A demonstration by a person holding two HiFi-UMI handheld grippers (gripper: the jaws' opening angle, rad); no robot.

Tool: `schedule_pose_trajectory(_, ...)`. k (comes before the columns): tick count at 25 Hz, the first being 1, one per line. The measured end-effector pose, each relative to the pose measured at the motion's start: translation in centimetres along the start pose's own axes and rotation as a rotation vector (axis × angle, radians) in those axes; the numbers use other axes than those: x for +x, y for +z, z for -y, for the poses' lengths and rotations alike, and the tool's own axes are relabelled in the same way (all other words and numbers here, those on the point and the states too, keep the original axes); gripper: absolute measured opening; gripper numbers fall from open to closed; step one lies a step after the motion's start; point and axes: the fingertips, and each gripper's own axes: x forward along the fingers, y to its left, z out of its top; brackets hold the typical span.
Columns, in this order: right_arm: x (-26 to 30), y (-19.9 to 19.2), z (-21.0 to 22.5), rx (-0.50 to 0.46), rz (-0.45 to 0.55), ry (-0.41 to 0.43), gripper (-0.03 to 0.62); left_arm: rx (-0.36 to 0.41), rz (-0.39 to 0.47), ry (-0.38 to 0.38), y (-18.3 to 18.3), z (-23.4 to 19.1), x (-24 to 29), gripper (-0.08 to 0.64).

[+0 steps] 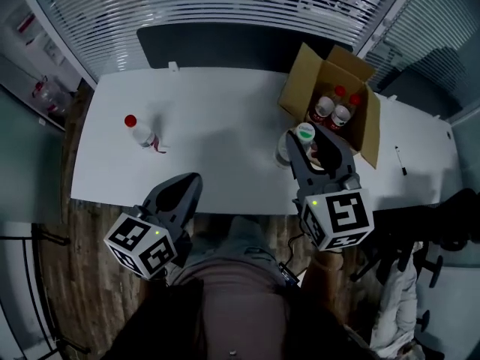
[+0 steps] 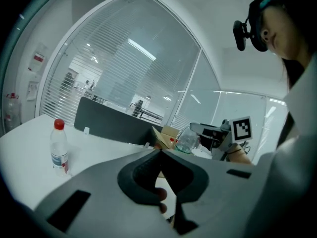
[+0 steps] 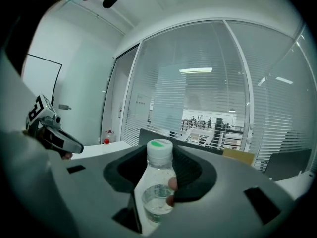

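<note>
- Right gripper (image 1: 309,142) pinches a green-capped bottle (image 3: 158,177) by the neck, jaws on both sides. The bottle is upright over the white table (image 1: 217,111), at 4 o'clock.
- Left gripper (image 1: 193,180): jaws pressed together, nothing between them, at 7 o'clock by the table's front edge.
- Red-capped bottle (image 1: 142,133) stands at 9 o'clock, well apart.
- Open cardboard box (image 1: 311,73) with bottles inside, at 2 o'clock.
</note>
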Motion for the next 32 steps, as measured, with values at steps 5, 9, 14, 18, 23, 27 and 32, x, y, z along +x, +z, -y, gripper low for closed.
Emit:
schedule_pose_trajectory(5, 2.9, 0.2, -1.6, -0.007, -0.002, 0.095, 0.173, -0.027, 0.039, 0.07, 0.4, -1.2, -0.7, 0.009)
schedule_pose_trajectory(9, 5.1, 0.8, -3.4, -0.015, -0.003, 0.175, 0.173, -0.046, 0.059, 0.134, 1.4, -2.4, -1.5, 0.009)
schedule_pose_trajectory(14, 7.3, 1.0, -5.3, -0.024, -0.013, 0.268, 0.173, -0.063, 0.097, 0.206, 2.0, -3.5, -2.6, 0.009)
schedule_pose_trajectory(18, 8.9, 1.2, -7.2, -0.036, -0.011, 0.337, 0.173, -0.078, 0.124, 0.269, 2.2, -4.5, -4.0, 0.009)
schedule_pose_trajectory(23, 10.7, 0.8, -9.1, -0.041, -0.017, 0.412, 0.173, -0.092, 0.153, 0.349, 2.1, -5.3, -5.6, 0.009)
schedule_pose_trajectory(27, 12.1, 0.4, -10.5, -0.044, -0.021, 0.47, 0.173, -0.104, 0.171, 0.416, 1.8, -5.6, -6.9, 0.009)
schedule_pose_trajectory(32, 13.8, -0.1, -12.5, -0.045, -0.024, 0.532, 0.173, -0.122, 0.191, 0.499, 1.2, -6.1, -8.9, 0.009)
